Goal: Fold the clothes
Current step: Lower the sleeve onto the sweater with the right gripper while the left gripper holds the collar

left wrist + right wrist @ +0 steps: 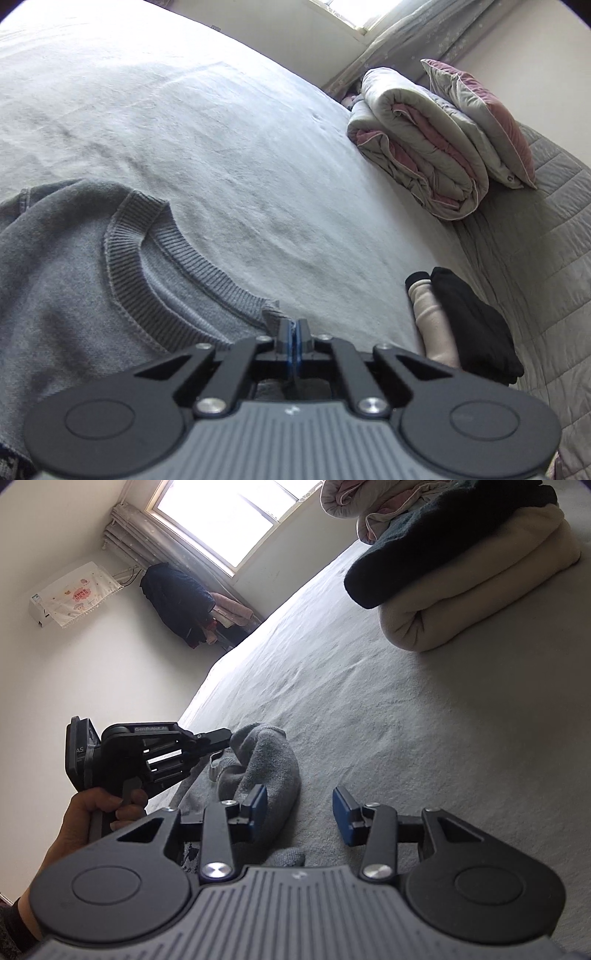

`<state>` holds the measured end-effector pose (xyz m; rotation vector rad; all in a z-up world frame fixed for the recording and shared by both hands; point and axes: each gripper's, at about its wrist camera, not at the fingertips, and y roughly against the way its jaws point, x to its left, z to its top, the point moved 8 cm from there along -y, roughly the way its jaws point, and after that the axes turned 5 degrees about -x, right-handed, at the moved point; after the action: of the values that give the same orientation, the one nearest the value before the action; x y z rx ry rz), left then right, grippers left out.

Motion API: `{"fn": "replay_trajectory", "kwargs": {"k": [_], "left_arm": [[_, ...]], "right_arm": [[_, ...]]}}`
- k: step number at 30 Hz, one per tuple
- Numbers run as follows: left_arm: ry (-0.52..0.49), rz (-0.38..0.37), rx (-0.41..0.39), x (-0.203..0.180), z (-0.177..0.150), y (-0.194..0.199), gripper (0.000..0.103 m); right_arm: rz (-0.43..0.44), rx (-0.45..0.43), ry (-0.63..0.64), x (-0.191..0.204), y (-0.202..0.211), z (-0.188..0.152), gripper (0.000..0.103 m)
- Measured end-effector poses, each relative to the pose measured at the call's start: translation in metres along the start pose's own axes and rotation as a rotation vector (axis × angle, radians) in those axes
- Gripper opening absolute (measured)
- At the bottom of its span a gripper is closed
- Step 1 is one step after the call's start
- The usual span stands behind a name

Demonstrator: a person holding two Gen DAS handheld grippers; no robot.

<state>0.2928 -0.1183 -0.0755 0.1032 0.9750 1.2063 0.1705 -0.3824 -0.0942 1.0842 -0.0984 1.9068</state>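
Note:
A grey knit sweater [74, 266] with a ribbed round collar lies on the white bed sheet [221, 147]. My left gripper [294, 330] is shut on the sweater's shoulder edge beside the collar. In the right wrist view the left gripper [225, 738] pinches a raised grey fold of the sweater [266, 760]. My right gripper [300, 810] is open and empty, low over the sheet just right of that fold; its left blue pad [258, 805] is close to the cloth.
A folded stack, black garment [476, 325] on a cream one [432, 321], lies on the bed to the right; it also shows in the right wrist view [461, 590]. A rolled quilt [417, 147] and pillow [484, 122] lie beyond. Wall, window and hanging coats [177, 602] stand past the bed's edge.

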Motion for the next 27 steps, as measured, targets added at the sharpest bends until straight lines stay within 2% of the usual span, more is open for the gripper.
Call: {"fn": "replay_trajectory", "kwargs": {"k": [4,6,11,15,17,19,22,27], "left_arm": [[0.047,-0.018,-0.06,0.032,0.006,0.035,0.001],[0.072,0.0,-0.079,0.054,0.006,0.051,0.001],[0.145,0.056,-0.049,0.098,-0.008,0.063,0.001],[0.186,0.045,-0.042,0.108,-0.015,0.062,0.001],[0.181,0.048,-0.042,0.104,-0.015,0.06,0.001],[0.178,0.054,-0.042,0.101,-0.014,0.058,0.001],[0.176,0.049,-0.051,0.096,-0.01,0.056,0.001],[0.161,-0.014,-0.058,0.066,0.007,0.042,0.001]], "right_arm": [[0.027,0.052,0.043,0.006,-0.005,-0.007,0.045],[0.036,0.083,0.088,0.012,-0.009,-0.013,0.045],[-0.004,0.112,0.294,0.026,-0.013,-0.026,0.045],[-0.01,0.131,0.402,0.031,-0.014,-0.034,0.043],[-0.019,0.138,0.43,0.032,-0.016,-0.036,0.035],[-0.029,0.138,0.421,0.032,-0.016,-0.034,0.011],[-0.042,0.085,0.393,0.027,-0.008,-0.026,0.009],[-0.105,-0.075,0.353,0.016,0.012,0.0,0.008]]}}
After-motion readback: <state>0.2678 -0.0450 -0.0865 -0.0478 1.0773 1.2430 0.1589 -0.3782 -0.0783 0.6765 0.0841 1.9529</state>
